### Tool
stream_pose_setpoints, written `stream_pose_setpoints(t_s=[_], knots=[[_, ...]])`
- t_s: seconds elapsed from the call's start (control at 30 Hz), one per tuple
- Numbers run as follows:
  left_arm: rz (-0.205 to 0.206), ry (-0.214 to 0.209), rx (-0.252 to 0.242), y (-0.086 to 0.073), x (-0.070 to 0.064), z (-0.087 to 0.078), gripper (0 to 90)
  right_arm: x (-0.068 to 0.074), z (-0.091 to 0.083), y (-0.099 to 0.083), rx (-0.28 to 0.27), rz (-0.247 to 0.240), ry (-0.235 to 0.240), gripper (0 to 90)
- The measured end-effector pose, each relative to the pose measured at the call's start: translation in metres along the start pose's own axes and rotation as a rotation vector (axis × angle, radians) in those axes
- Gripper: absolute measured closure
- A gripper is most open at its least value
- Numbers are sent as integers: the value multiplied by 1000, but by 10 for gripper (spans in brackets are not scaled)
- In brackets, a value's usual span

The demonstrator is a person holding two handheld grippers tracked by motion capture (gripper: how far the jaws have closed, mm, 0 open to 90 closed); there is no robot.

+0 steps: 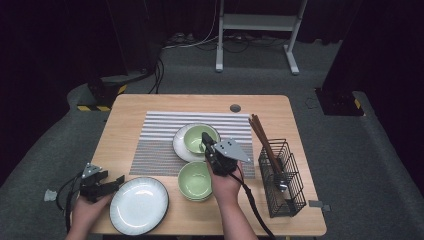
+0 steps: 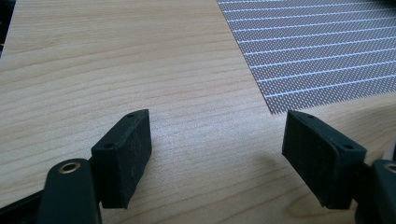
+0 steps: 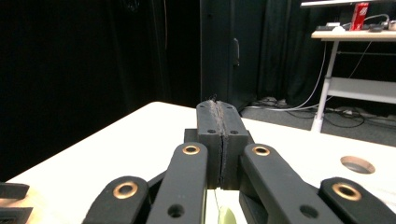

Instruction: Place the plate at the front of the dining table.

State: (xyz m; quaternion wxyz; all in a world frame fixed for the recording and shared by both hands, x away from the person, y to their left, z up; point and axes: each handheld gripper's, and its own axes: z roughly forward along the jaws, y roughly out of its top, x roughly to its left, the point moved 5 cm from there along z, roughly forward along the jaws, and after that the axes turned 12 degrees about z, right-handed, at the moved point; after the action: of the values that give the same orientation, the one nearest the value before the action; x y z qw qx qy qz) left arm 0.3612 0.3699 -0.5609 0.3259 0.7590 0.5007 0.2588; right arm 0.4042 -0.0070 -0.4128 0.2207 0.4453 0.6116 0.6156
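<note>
Left gripper (image 1: 120,178): at the near left corner of the table (image 1: 125,107), held low in the person's left hand (image 1: 87,210); its 2 jaws stand wide apart with nothing between them. In the left gripper view the left gripper (image 2: 217,149) looks over bare wood, with the placemat (image 2: 317,51) ahead to its right.

White plate (image 1: 139,205): lies flat on the table near the front edge, just to the right of the left gripper's jaw tips, very close; I cannot tell whether they touch.

Near green bowl (image 1: 194,181): sits on the table just right of the white plate, right beside the person's right hand (image 1: 226,185).

Right gripper (image 1: 206,140): held by the right hand above the middle of the table, pointing away from the person. In the right gripper view the right gripper (image 3: 220,109) has its 2 jaws pressed together; a pale green edge (image 3: 227,217) shows just below them, but I cannot tell if it is pinched.

Far green bowl (image 1: 196,139): rests inside a white dish (image 1: 180,145) on the striped placemat (image 1: 165,135); the right gripper's tips are at its near right rim.

Wire basket (image 1: 282,180): stands near the right edge of the table, well apart from both grippers, with chopsticks (image 1: 262,137) leaning out of it.
</note>
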Motion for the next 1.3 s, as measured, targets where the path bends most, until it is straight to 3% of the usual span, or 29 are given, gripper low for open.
stream_pose_setpoints(t_s=[0.33, 0.97, 1.2, 1.3], knots=[[2, 3, 0, 0, 0, 0, 243, -1, -5, -17, 49, -2, -1, 892], [6, 3, 1, 0, -1, 0, 244, 3, -17, -38, 92, -5, 1, 876], [5, 3, 0, 0, -1, 1, 244, -8, -24, -45, 114, 4, -32, 880], [5, 3, 0, 0, -1, 1, 244, -17, -25, -48, 116, 29, -45, 880]])
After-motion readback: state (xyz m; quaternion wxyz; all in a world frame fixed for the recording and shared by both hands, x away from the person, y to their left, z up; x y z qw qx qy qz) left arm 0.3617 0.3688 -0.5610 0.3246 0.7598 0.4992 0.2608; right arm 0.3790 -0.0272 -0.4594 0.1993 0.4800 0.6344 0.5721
